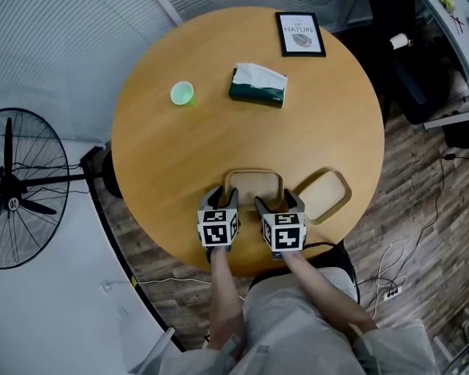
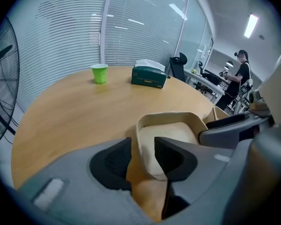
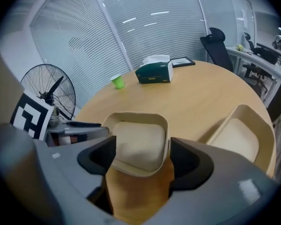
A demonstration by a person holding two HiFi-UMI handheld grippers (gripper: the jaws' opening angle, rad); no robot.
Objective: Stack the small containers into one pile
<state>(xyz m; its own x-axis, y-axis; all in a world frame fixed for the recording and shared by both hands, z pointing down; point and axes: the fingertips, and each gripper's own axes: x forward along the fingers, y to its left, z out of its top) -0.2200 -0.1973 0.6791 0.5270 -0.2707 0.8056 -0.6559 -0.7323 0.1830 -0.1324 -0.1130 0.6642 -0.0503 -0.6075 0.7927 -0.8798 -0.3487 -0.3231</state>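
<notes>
Two beige containers lie near the table's front edge: one in the middle [image 1: 252, 184] [image 2: 171, 135] [image 3: 138, 144], the other empty to its right [image 1: 326, 194] [image 3: 241, 137]. My left gripper [image 1: 221, 197] [image 2: 141, 149] straddles the middle container's left wall, one jaw outside and one inside. A gap shows beside the wall, so the jaws are open. My right gripper [image 1: 278, 200] [image 3: 141, 156] stands open around the same container's near right part, its pads apart from the rim. Whether that container is single or nested is hidden.
On the round wooden table [image 1: 180, 155], a green cup [image 1: 182, 94] [image 2: 99, 73], a dark green tissue box [image 1: 257, 85] [image 3: 154, 72] and a framed picture [image 1: 300, 33] stand at the far side. A floor fan [image 1: 12, 187] is left of the table.
</notes>
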